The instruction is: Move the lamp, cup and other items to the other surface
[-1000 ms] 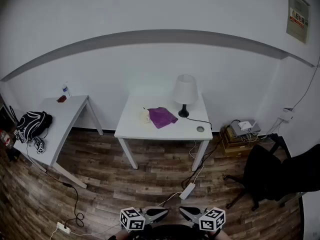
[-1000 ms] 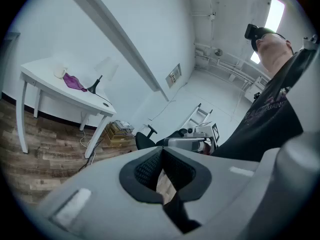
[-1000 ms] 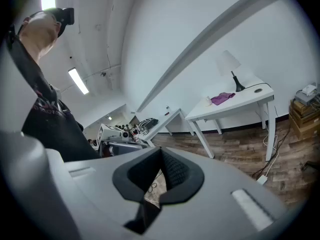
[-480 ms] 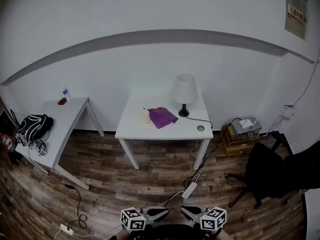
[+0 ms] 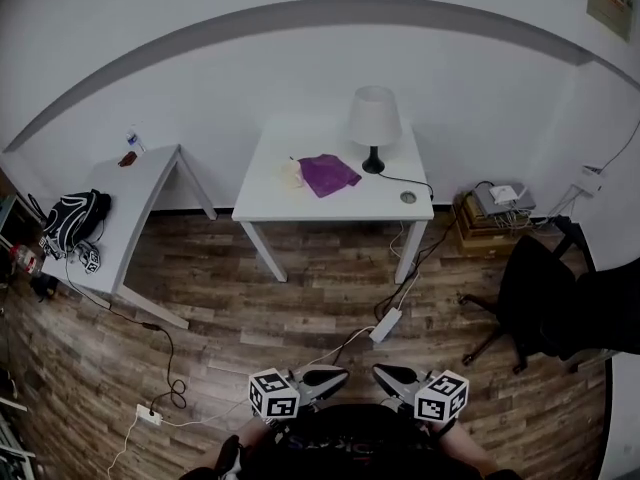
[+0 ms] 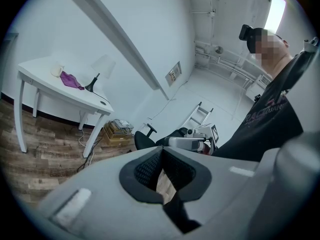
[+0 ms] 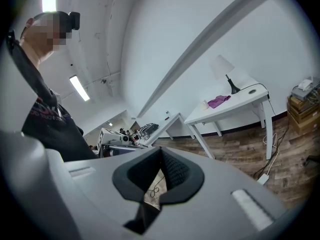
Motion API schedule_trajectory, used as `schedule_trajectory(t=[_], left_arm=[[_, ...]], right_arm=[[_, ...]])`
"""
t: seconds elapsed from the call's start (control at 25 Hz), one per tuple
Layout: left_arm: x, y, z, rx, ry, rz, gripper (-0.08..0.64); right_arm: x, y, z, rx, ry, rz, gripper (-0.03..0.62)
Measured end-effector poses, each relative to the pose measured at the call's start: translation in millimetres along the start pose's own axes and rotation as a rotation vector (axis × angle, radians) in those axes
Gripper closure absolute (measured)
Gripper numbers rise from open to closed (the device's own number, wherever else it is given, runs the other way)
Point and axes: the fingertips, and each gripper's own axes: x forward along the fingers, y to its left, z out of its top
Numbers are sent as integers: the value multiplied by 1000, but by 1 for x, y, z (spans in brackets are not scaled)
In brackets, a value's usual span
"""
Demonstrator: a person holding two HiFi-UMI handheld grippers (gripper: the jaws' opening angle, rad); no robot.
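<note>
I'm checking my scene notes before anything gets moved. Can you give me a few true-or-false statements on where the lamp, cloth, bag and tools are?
1. The white-shaded table lamp with a black base stands on the middle white table. True.
2. The purple cloth is draped over the lamp. False: it lies on that table, left of the lamp.
3. The left tool and the right tool are both shut and empty. True.
4. The black bag sits on the middle table. False: it rests on the white side table at the left.
</note>
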Motion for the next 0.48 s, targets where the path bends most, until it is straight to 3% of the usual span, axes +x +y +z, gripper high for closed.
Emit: schedule_trajectory(t=[0.48], left_arm=[[70,-31,-17,-25,-39,43,560]], right_arm=[[-79,-36,5,3,13,16,586]])
